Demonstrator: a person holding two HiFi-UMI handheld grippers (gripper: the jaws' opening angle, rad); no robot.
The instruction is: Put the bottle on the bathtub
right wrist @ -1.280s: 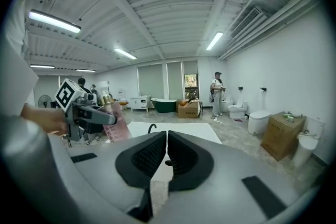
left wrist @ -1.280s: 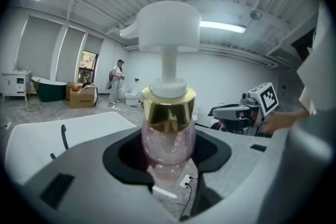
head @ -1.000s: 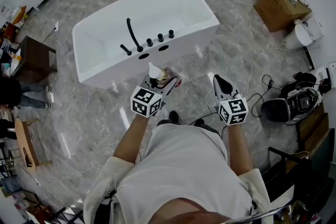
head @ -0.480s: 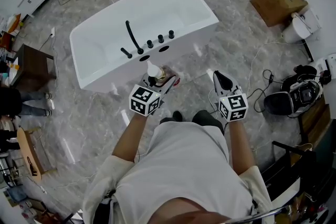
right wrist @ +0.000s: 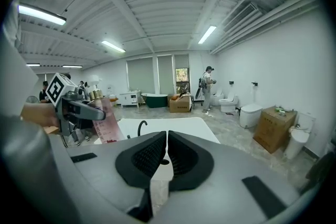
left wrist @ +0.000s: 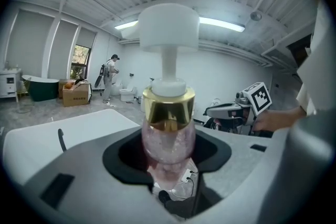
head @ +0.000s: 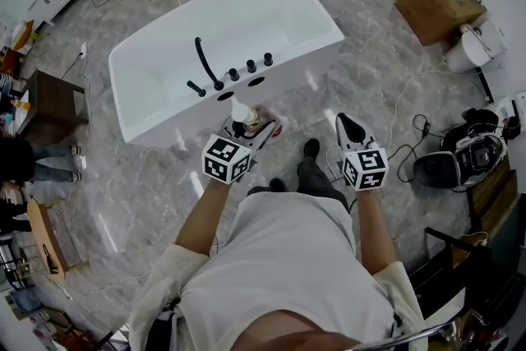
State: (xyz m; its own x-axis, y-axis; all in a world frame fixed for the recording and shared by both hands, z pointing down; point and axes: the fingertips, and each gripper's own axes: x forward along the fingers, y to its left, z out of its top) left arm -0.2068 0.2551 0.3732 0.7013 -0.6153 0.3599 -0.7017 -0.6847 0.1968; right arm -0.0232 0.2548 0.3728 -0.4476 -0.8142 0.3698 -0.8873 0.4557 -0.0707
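head view: the left gripper is clamped on the bottle. the bottle stands upright between the jaws, pump head uppermost. it hangs over the marble floor, just in front of the near long wall of the bathtub and clear of it. the bottle is not on the bathtub. the black faucet and its three knobs stand on the near long edge of the bathtub rim, beyond the bottle.

left gripper view: the pads press both sides of the bottle's clear pink body. the gold collar and the white pump head rise above the jaws. the right gripper shows at the right edge of this view, level with the bottle.

right gripper view: the right gripper has its ribbed pads drawn together to a thin slit, with nothing between them. the white bathtub rim and the faucet lie straight ahead of it.

head view: the right gripper is held over the floor, apart from the bathtub wall.
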